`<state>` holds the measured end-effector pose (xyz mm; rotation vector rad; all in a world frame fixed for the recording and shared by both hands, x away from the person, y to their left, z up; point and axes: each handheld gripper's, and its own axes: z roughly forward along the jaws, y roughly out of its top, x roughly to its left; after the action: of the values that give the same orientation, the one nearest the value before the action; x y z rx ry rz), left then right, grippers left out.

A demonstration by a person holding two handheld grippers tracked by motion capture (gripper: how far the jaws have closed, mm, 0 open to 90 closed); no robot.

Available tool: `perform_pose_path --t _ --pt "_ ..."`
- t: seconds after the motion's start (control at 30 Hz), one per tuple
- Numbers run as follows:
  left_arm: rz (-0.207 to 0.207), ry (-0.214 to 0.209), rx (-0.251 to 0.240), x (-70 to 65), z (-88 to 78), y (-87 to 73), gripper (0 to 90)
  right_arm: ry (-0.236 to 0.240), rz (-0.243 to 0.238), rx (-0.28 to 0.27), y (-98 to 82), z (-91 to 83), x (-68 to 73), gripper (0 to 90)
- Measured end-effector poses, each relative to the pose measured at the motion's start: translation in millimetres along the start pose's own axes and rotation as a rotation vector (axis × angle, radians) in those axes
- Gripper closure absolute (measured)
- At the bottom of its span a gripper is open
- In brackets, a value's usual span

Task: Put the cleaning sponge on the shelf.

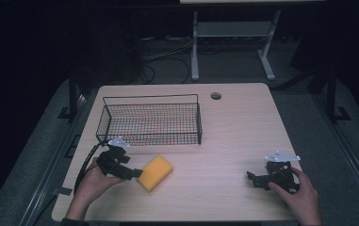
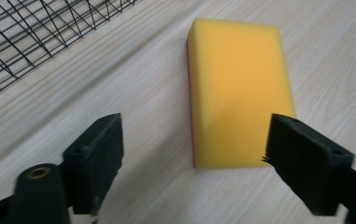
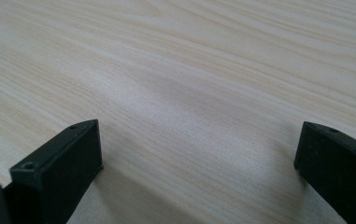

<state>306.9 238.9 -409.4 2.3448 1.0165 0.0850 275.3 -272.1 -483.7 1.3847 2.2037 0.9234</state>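
We find yellow sponge (image 2: 238, 93) flat on table (image 1: 224, 141), just outside wire basket (image 1: 151, 120). Left gripper (image 2: 192, 154) jaws wide, straddling sponge's near end, nothing gripped. Right gripper (image 3: 199, 163) wide open, empty, well apart. We judge grasp and transfer pending.

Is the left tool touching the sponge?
Apart. In the left gripper view the left tool stands open; bare table shows between the sponge and its left jaw.
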Motion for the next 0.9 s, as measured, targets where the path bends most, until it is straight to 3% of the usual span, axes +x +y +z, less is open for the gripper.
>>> perform_pose_path --t 0.1,0.13,0.9 --pt "0.000 0.033 0.008 -3.5 0.3 4.5 12.6 0.000 0.000 0.000 0.0 0.0 0.0 0.1" --pt "-0.001 0.040 0.016 -4.9 0.8 6.0 5.9 0.000 0.000 0.000 0.0 0.0 0.0 0.1" --pt "0.071 0.014 0.092 -32.5 30.4 30.7 5.9 0.000 0.000 0.000 0.0 0.0 0.0 0.1"
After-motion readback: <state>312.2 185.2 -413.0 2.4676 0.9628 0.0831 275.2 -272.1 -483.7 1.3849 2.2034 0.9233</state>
